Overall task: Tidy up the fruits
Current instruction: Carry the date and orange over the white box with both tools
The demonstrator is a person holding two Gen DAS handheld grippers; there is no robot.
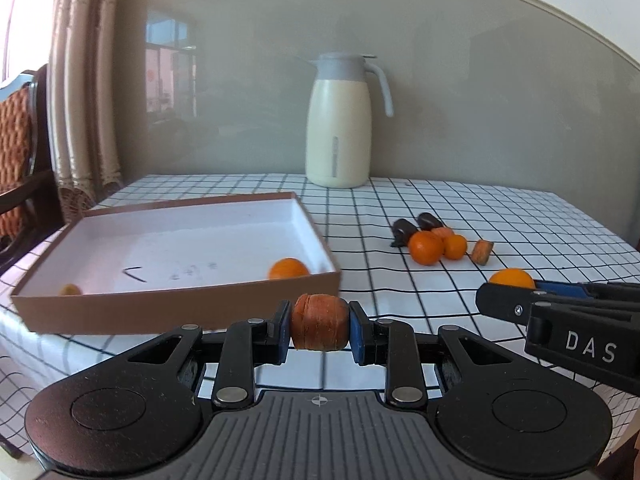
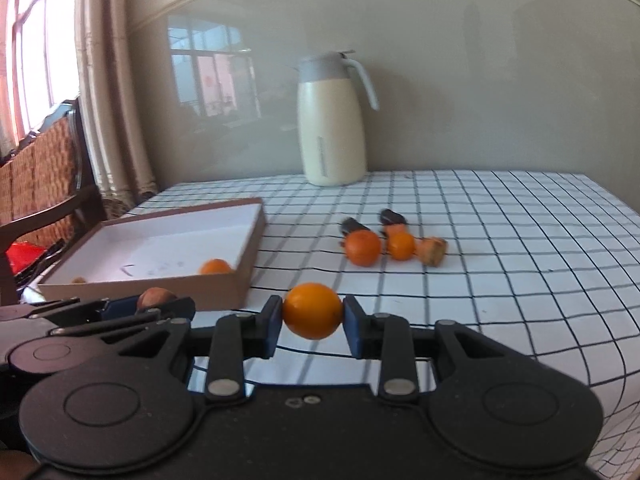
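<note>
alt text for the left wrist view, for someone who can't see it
The left gripper grips an orange carrot chunk over a checked tablecloth, just short of an open cardboard box that contains an orange. The right gripper, beside it, holds another orange.

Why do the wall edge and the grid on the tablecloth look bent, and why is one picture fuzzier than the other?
Both views bend straight lines because of the fisheye lens: the tablecloth grid bows toward the edges. The right wrist view is softer, with the jug and loose oranges smeared as if by motion; the left wrist view is sharper on the box. Window reflections glare on the wall in both.
</note>
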